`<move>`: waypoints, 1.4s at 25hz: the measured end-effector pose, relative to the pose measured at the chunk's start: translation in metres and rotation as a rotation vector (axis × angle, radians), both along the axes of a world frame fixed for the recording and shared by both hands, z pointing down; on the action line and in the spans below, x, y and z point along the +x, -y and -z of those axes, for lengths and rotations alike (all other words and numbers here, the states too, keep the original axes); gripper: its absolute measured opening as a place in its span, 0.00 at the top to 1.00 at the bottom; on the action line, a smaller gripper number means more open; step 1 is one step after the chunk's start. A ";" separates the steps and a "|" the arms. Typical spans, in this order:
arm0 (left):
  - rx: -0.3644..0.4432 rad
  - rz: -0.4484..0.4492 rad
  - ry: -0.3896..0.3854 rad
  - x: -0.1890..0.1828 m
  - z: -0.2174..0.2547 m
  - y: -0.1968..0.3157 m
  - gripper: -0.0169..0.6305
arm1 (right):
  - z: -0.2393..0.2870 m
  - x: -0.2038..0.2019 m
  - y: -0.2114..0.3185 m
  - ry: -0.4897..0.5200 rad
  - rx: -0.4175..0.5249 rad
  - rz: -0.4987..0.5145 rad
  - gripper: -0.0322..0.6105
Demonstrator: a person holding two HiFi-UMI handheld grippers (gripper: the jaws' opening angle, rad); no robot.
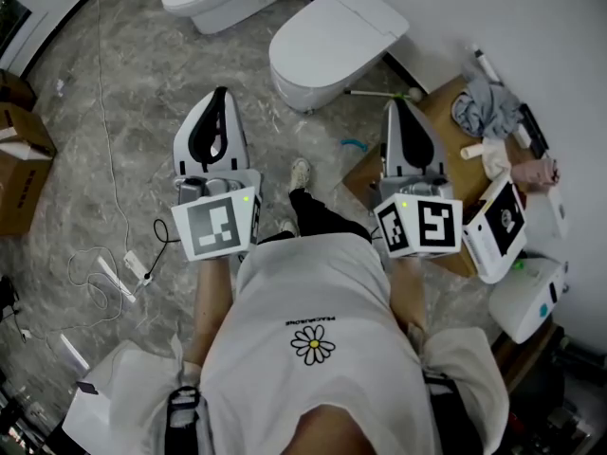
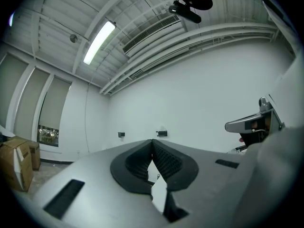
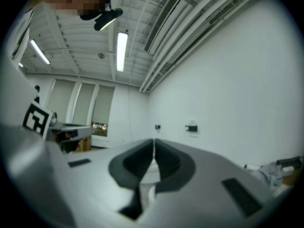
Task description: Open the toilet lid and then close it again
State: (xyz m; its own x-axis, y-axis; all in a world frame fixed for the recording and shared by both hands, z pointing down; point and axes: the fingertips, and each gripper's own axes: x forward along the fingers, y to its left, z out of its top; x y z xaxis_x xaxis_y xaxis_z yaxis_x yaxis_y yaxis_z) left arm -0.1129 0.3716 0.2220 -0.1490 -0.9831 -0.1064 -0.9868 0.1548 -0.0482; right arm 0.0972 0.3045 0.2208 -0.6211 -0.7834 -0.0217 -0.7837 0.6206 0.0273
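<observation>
Toilet (image 1: 302, 85): white glazed ceramic with a rounded bowl, at twelve o'clock in the head view, well ahead of both grippers. Lid (image 1: 353, 22): down, smooth, gently domed. It is probably stiff, light, slick plastic, hinged at the wall end, and best lifted under its front lip at seven o'clock. Left gripper (image 1: 221, 93) and right gripper (image 1: 396, 102): jaws together, empty.

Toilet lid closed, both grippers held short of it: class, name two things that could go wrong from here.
1. The toilet lid looks smooth and lies flat; the shut left gripper and right gripper may slip off its edge instead of lifting it.
2. The cable and power strip lie on the floor at the person's left; a step forward could snag them.
</observation>
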 end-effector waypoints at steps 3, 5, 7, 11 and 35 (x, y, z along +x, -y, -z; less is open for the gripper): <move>0.008 -0.007 -0.003 0.000 0.001 0.009 0.94 | -0.003 -0.004 0.011 0.005 -0.006 0.007 0.90; 0.010 -0.007 -0.004 -0.004 0.002 0.016 0.94 | -0.005 -0.010 0.020 0.004 -0.012 0.013 0.90; 0.007 -0.004 0.003 -0.009 0.000 0.025 0.94 | -0.007 -0.015 0.031 0.007 -0.017 0.019 0.90; -0.022 -0.024 0.018 -0.011 -0.013 0.054 0.94 | -0.014 -0.018 0.062 0.018 -0.026 0.011 0.90; 0.030 -0.089 0.030 -0.029 -0.002 0.262 0.94 | -0.034 -0.043 0.242 -0.012 -0.037 -0.025 0.90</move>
